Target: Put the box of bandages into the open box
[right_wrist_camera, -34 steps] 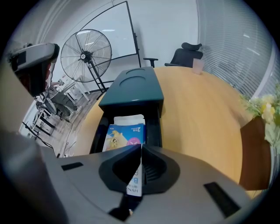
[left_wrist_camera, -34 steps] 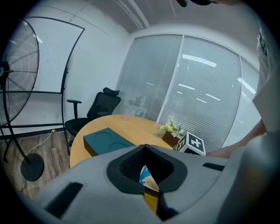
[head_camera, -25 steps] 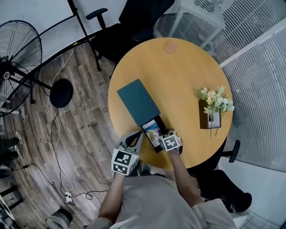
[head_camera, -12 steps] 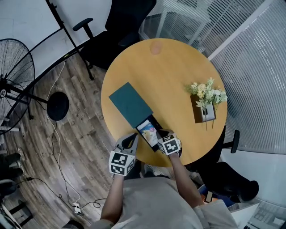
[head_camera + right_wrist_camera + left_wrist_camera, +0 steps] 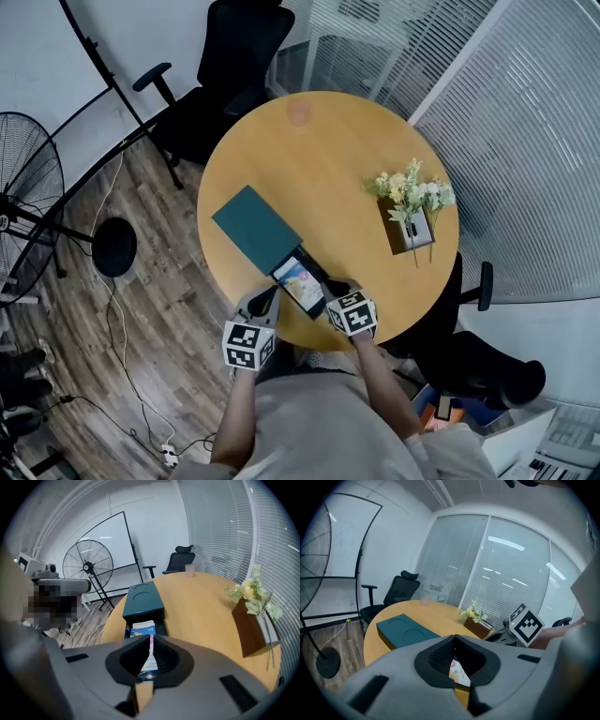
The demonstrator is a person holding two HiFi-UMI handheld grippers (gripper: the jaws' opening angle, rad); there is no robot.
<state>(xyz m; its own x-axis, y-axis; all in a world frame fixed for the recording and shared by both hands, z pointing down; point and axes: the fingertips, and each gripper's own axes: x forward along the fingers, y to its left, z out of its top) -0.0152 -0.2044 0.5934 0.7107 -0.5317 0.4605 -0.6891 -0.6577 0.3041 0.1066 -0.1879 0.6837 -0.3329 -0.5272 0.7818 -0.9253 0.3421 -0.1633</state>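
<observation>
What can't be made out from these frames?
- Bandage box print: too small in head view; tongs of left gripper and right gripper cover part of it in their views.
- Open box near end: behind the tongs, right gripper view.
- Cup contents: too small, right gripper view.

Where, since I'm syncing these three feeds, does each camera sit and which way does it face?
Head view: on the person's head, facing steeply down at the round table; both forearms, left hand-held gripper and right hand-held gripper show.
Left gripper view: on that gripper, looking along its closed jaws across the table toward the blinds.
Right gripper view: likewise, facing the teal box and fan.
All three share the teal box and flowers.
</observation>
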